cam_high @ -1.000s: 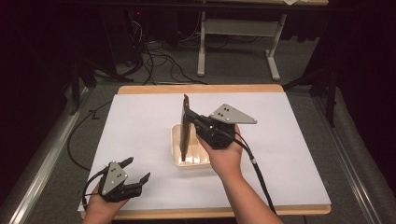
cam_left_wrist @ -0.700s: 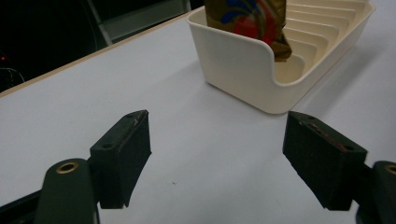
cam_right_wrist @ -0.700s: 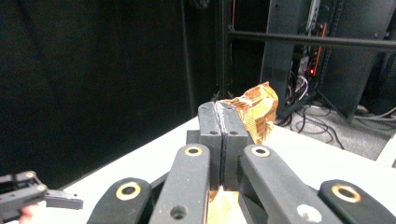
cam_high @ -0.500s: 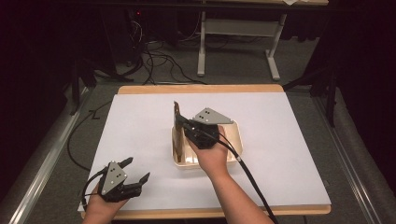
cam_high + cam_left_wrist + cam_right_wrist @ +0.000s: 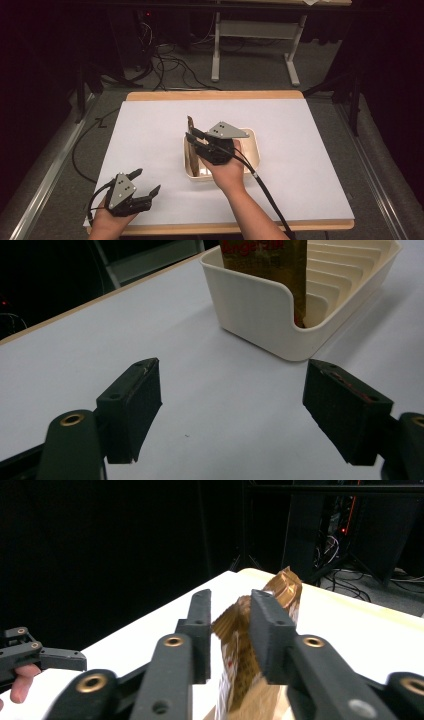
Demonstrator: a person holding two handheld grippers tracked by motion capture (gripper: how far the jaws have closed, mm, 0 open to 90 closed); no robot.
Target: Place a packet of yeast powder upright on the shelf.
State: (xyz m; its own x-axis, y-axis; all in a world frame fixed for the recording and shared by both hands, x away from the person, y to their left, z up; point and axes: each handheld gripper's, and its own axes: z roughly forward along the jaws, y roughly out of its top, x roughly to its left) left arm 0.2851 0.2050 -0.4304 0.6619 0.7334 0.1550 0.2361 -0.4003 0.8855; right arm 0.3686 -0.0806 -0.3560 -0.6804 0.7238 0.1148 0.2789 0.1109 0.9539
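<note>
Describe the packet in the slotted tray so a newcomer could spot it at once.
Start at the white-covered table and find the cream slotted tray near its middle. At the tray's left end a flat gold-brown packet with red print stands upright on its edge in a slot. It sits between the right gripper, whose jaws have just been opening, and nothing else occupies the tray's slots.

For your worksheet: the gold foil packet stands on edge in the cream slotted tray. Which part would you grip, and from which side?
Grip the free upper edge of the gold foil packet, coming from above. It stands upright in an end slot of the cream slotted tray, whose walls hide its lower part, so probably only the top is reachable. Put one pad on each flat face, as the right gripper is placed.
</note>
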